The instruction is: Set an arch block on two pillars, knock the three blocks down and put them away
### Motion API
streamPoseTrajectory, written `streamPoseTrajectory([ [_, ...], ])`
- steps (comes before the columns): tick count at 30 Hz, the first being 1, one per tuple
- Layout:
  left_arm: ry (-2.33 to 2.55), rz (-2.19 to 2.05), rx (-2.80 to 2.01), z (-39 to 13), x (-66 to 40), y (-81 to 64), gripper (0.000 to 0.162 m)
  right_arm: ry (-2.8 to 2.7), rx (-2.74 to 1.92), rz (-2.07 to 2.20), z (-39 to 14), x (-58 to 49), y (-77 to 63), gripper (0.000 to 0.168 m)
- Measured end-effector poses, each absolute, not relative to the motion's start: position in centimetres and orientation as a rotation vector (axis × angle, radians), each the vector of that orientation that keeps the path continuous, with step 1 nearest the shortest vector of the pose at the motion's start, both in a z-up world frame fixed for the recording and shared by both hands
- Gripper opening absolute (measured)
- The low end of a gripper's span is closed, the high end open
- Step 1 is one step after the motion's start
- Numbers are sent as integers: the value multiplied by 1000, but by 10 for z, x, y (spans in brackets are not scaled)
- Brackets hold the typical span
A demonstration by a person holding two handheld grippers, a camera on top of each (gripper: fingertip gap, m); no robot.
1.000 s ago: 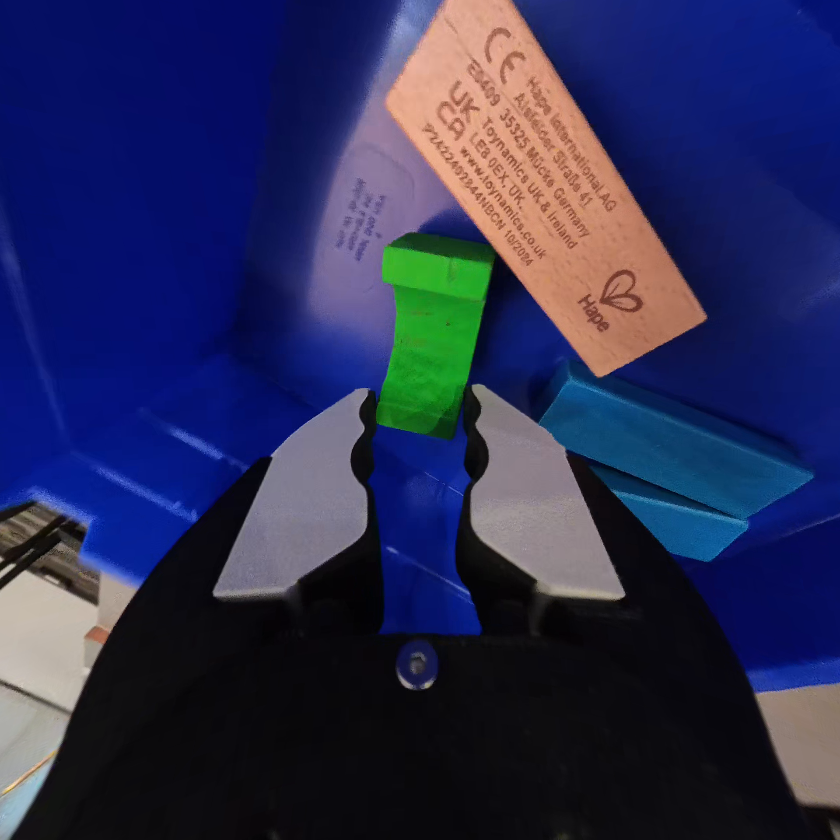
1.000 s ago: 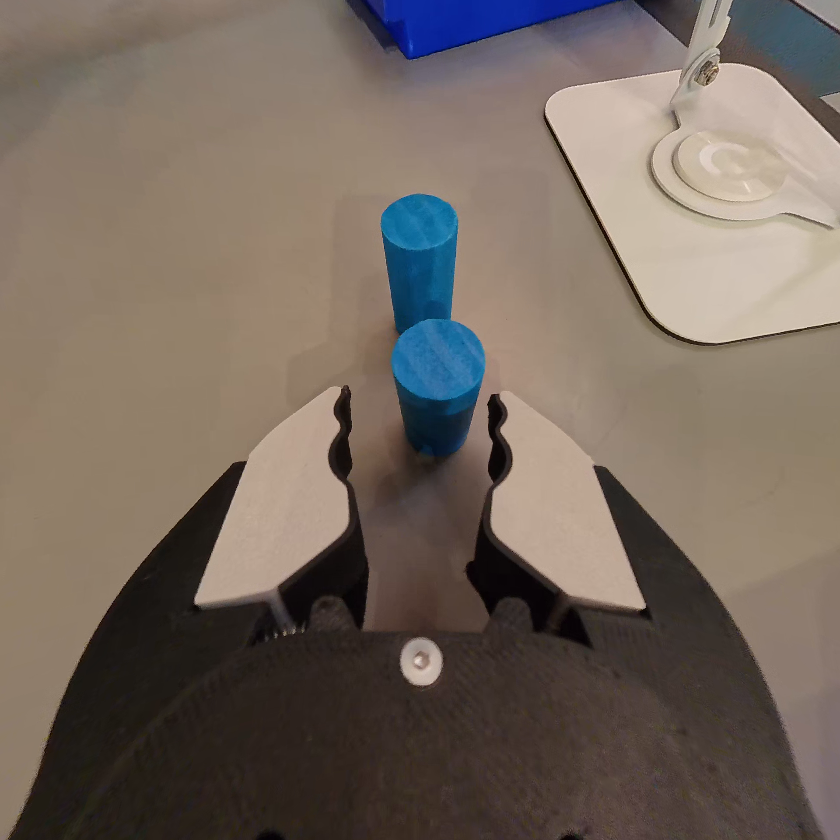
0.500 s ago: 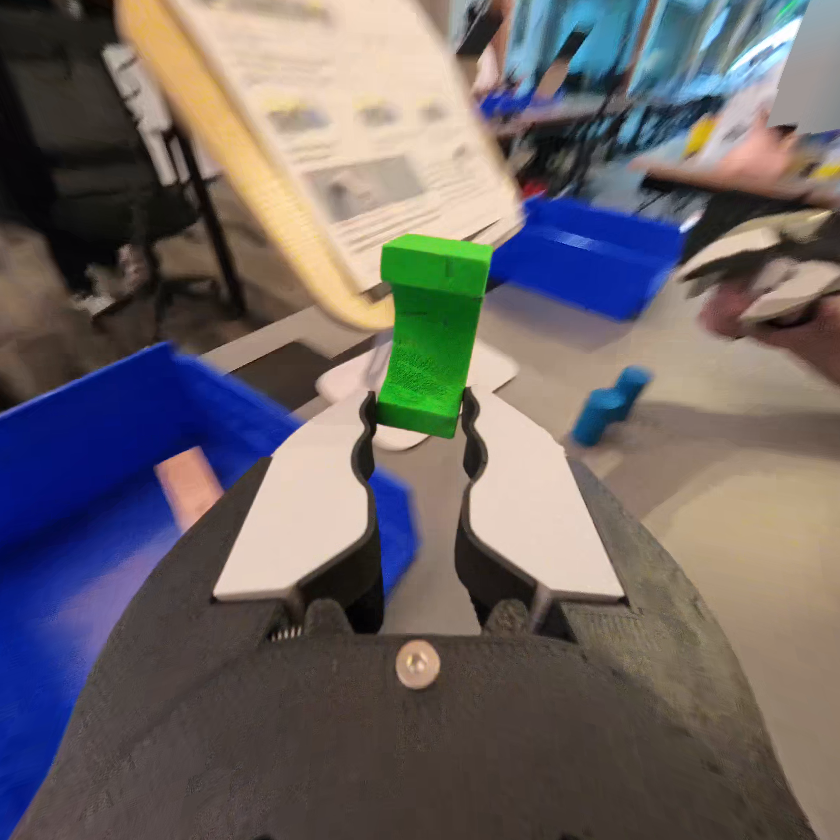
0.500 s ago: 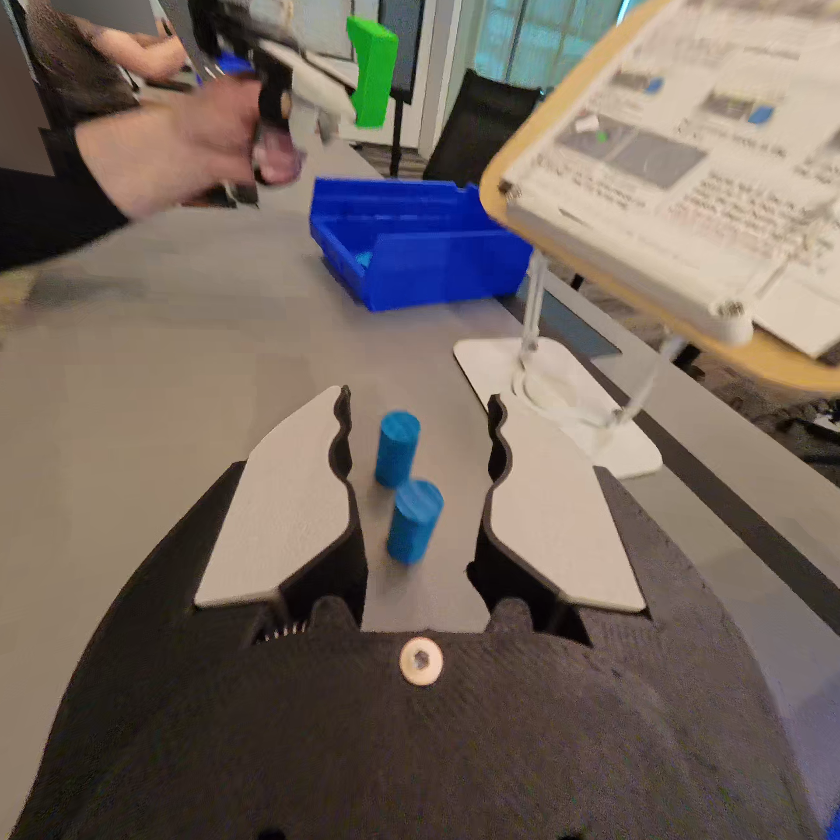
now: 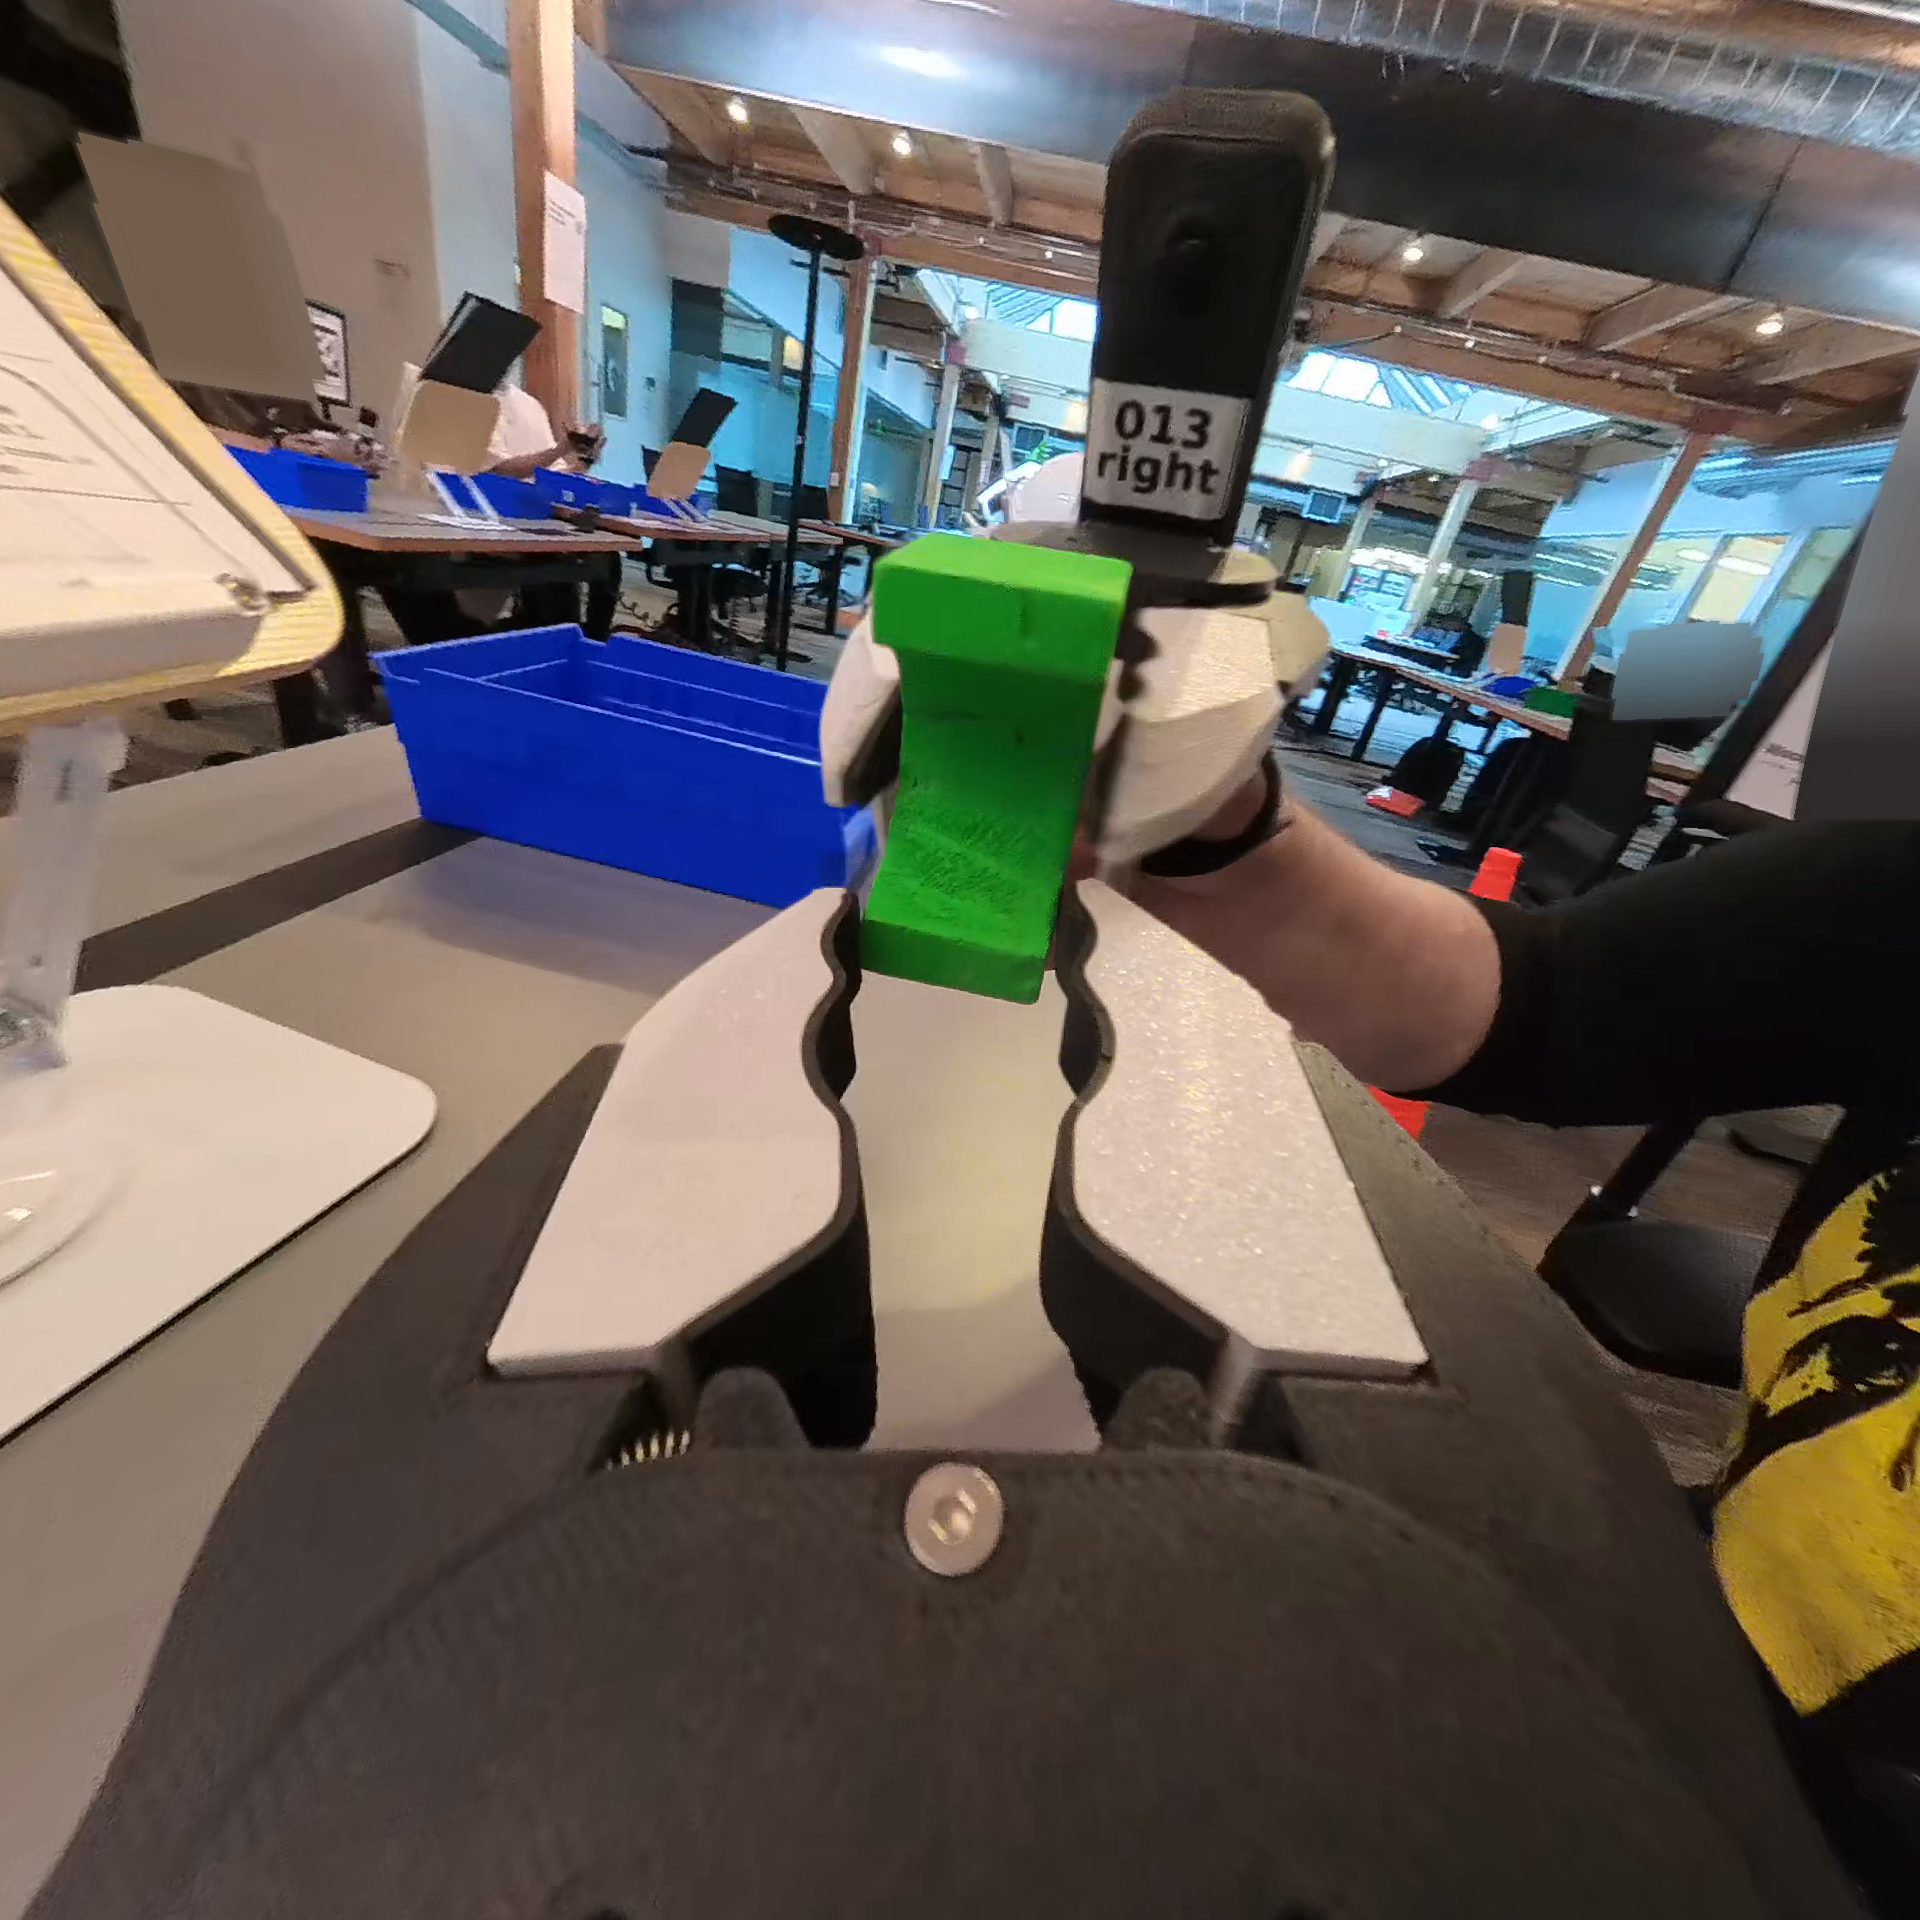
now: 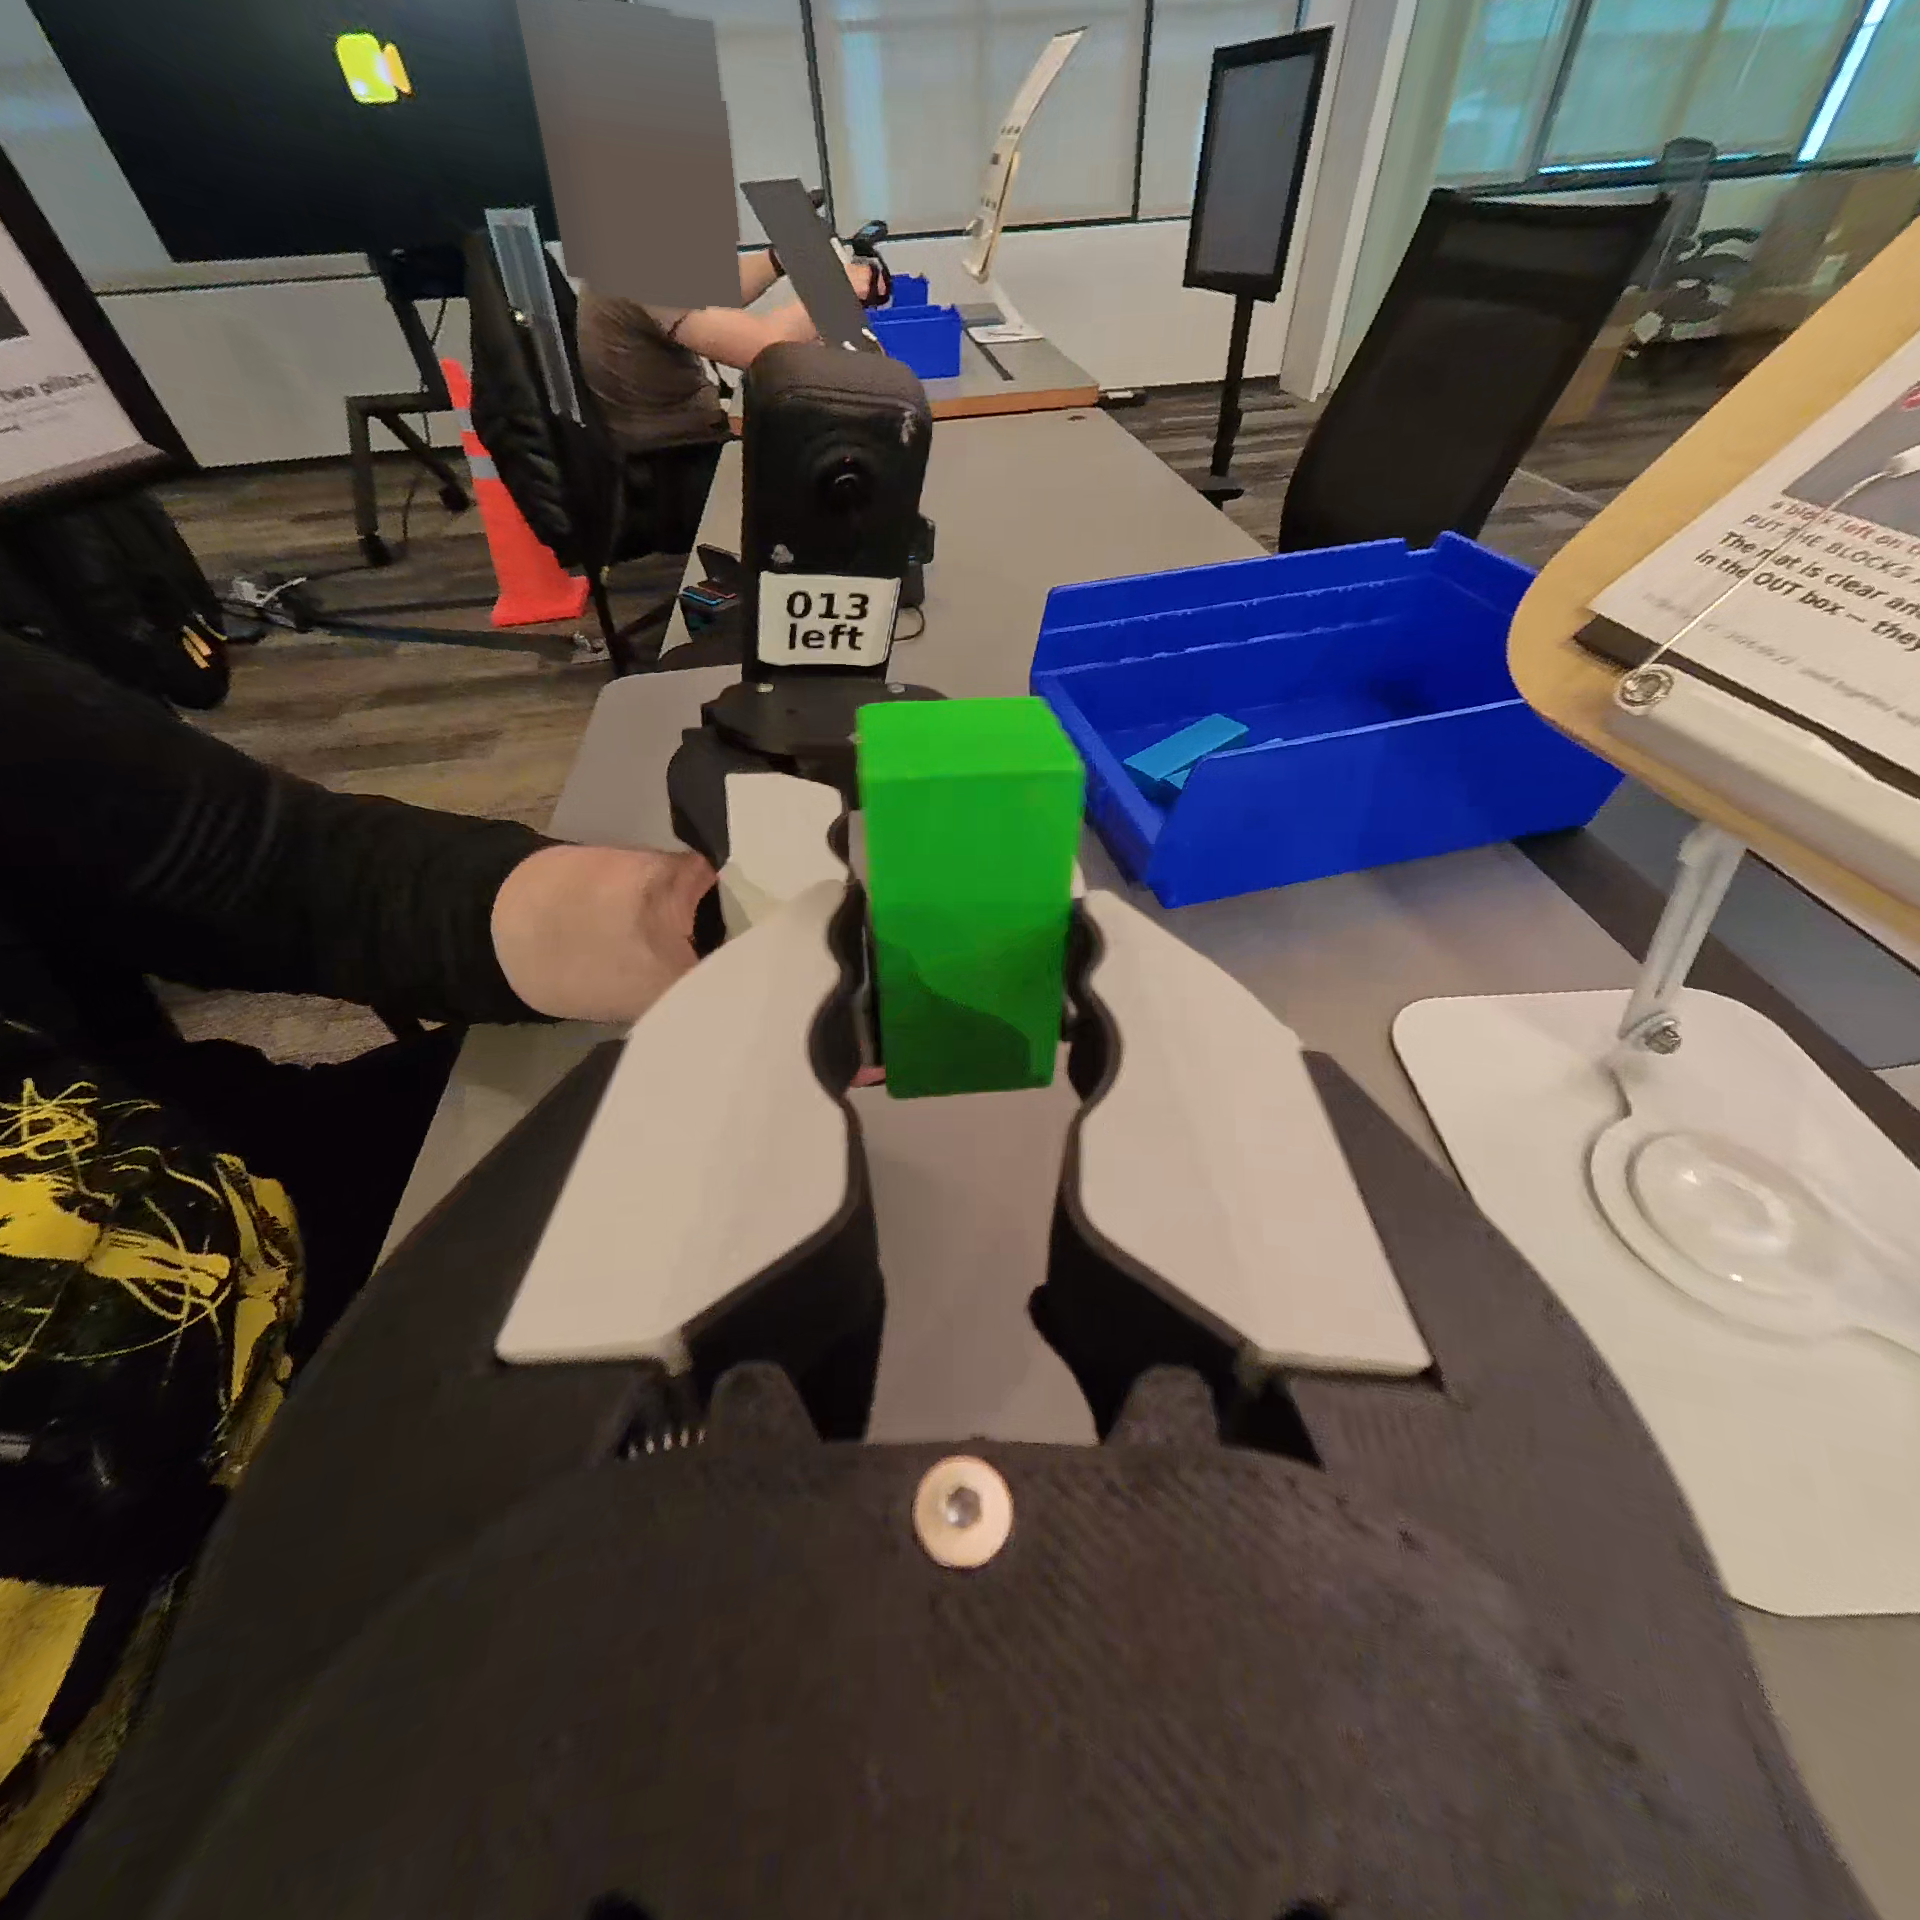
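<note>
The green arch block (image 5: 987, 727) is held in the air above the grey table, standing upright. My left gripper (image 5: 951, 935) is shut on its lower end. My right gripper (image 6: 961, 966) faces the left one and its jaws press the sides of the same block (image 6: 966, 831). The right gripper's white fingers (image 5: 1184, 707) show on both sides of the block in the left wrist view. The left gripper's fingers (image 6: 769, 831) show behind the block in the right wrist view. The two blue pillars are out of view.
A blue bin (image 5: 623, 748) stands on the table beyond the grippers. The other blue bin (image 6: 1351, 790) holds blue blocks (image 6: 1184, 743). A white stand base (image 6: 1662, 1195) with a clipboard sits on the right; it also shows in the left wrist view (image 5: 156, 1143). Left and right tips are no more than a few centimetres apart.
My left gripper lifted the green arch out of the blue bin and swung over the table. My right gripper left the two blue pillars, rose to meet it and closed on the arch.
</note>
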State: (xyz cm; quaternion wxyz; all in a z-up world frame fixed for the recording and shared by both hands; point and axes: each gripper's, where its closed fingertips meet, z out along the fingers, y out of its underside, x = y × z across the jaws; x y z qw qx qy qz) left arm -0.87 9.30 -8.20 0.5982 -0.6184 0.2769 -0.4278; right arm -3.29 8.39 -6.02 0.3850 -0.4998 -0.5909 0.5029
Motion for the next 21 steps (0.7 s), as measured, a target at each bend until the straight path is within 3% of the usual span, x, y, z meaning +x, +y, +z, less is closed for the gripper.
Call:
streamPoseTrajectory([
  [3, 615, -1055, -1414, -80, -4, 95, 36, -1537, -1307, 1269, -59, -29, 89, 35],
  [5, 578, -1050, -1453, -86, -10, 103, 59, -1559, -1357, 1219, -55, -22, 98, 35],
  [11, 511, -887, -1567, -118, -50, 123, 38, -1929, -1738, 747, -102, 13, 134, 35],
  [16, 426, -864, -1609, -127, -68, 134, 37, -2142, -1944, 272, -142, 30, 155, 35],
  [21, 414, -815, -1663, -141, -73, 140, 36, -2208, -2060, 106, -160, 29, 160, 35],
])
